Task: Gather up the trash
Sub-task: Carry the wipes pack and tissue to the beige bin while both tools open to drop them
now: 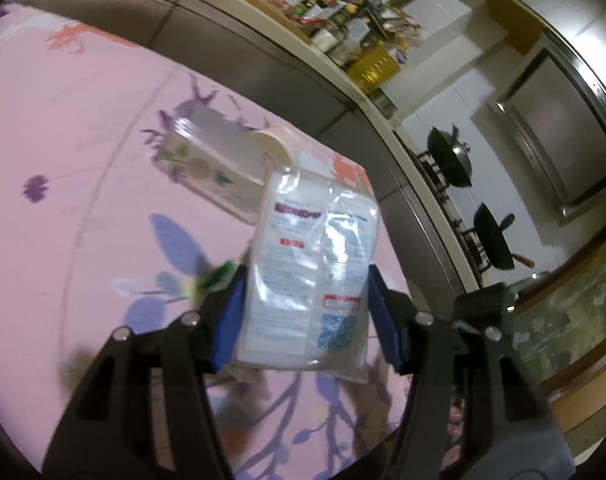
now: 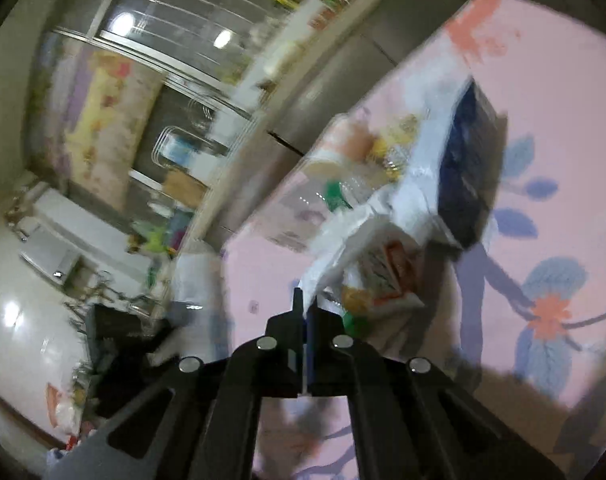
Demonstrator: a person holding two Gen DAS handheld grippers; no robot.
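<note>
My left hand-held gripper pinches a clear plastic packet mid-frame above the table; my right hand-held gripper, pressed together, pinches the white trash bag's edge. Next, I'd judge, the packet goes in.

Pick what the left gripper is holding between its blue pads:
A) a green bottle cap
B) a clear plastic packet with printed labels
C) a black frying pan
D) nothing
B: the left gripper has its blue pads pressed on both sides of a clear printed packet, lifted above the pink floral cloth.
</note>
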